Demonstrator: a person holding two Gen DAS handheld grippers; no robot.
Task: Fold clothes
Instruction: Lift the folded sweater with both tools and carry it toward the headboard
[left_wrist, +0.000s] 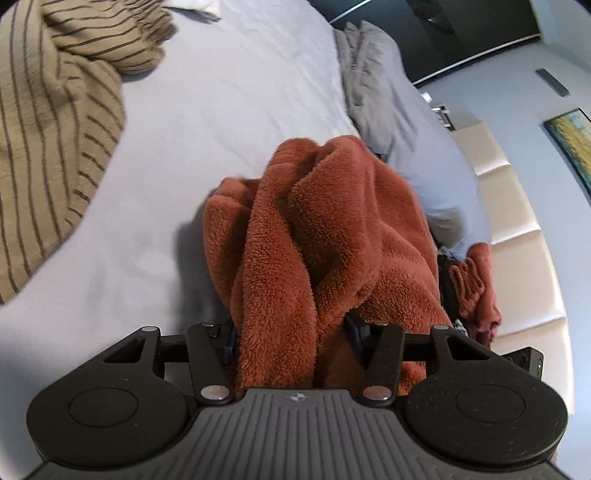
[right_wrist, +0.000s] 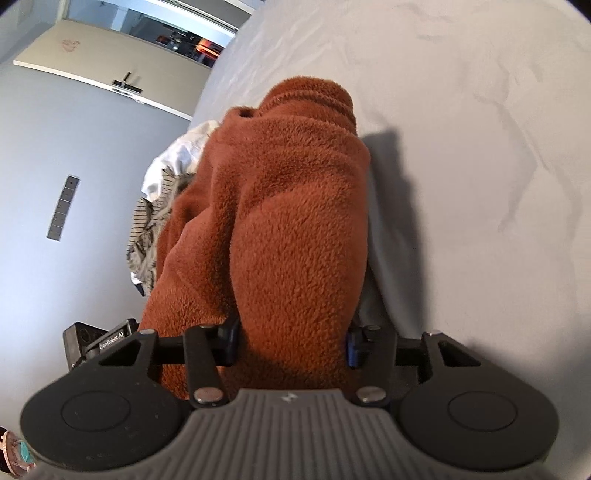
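Left gripper (left_wrist: 291, 341) clamped on rust fleece (left_wrist: 314, 236); right gripper (right_wrist: 291, 341) clamped on same fleece (right_wrist: 280, 206). Bed sheet (left_wrist: 221, 110) beneath; striped garment (left_wrist: 48, 122) beside.

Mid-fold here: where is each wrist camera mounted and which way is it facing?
Left wrist: on the left claw, angled down across the bed; its own fingers pinch the rust fleece.
Right wrist: on the right claw, angled down over the bed toward a wall; its fingers clamp fleece.
Shared: the fleece, bed, striped garment.
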